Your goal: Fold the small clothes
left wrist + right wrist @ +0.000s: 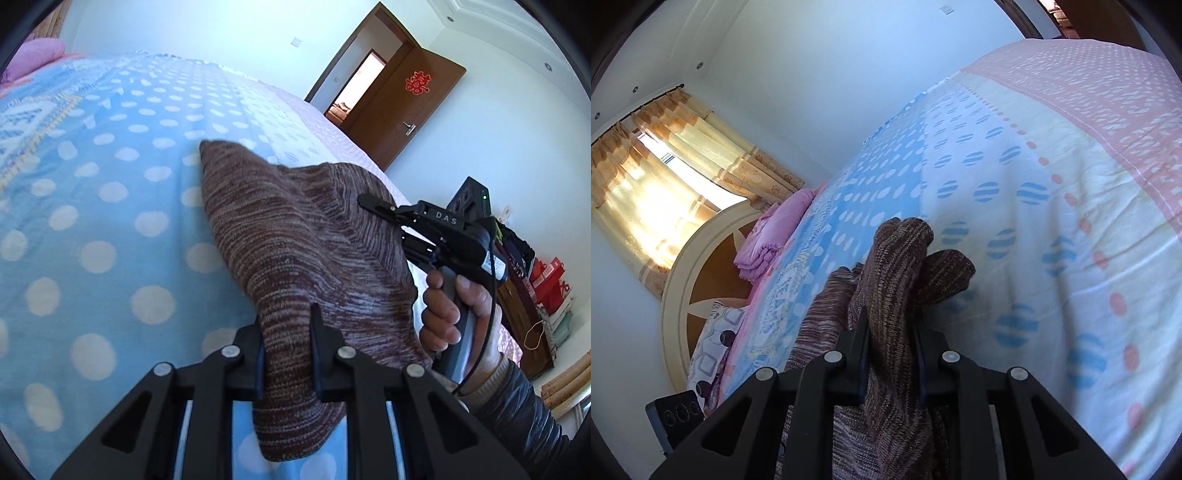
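Both the left gripper [286,347] and right gripper [891,354] pinch the brown-striped knitted garment [295,236] above the near blue polka-dot bedspread [92,184].

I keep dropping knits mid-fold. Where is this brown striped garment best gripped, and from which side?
Grip the edges, as now: the left gripper and right gripper each pinch a bunched edge of the brown knit garment, approaching from the near side of the bed. The middle hangs limp between them.

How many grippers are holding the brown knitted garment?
2. The left gripper clamps the brown knitted garment at its near edge; the right gripper clamps another bunched part of it.
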The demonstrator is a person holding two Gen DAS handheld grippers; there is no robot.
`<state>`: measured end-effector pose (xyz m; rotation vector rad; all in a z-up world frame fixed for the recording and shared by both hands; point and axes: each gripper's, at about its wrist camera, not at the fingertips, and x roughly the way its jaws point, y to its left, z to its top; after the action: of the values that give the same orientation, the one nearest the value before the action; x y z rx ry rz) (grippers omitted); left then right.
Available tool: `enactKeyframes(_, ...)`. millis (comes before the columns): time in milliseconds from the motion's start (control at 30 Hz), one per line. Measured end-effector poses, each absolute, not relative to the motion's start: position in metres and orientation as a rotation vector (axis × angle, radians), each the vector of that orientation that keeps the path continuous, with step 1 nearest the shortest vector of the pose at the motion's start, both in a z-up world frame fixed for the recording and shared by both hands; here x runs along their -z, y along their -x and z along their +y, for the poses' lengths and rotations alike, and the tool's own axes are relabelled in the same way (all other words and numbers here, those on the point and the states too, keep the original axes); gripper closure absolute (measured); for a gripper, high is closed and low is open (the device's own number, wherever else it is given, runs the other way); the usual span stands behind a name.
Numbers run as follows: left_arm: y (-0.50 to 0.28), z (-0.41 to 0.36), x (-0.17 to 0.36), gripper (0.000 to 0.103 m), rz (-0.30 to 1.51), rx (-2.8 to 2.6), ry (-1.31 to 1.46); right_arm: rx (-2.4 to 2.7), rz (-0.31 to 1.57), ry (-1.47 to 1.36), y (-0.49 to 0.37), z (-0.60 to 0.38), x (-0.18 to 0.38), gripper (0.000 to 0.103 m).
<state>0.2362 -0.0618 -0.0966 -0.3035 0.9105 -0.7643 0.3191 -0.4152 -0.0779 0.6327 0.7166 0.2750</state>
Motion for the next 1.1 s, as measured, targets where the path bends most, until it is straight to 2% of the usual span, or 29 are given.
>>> enactKeyframes(567, -0.203, -0.016, 0.073, 0.084, 0.809, 0.670, 0.242, -0.399, 0.680, -0.665, -0.299, -0.336, 0.058, 0.084)
enactKeyframes(1100, -0.176, 0.064, 0.056, 0.084, 0.716, 0.569, 0.279, -0.569, 0.708, -0.644, -0.309, -0.225, 0.040, 0.084)
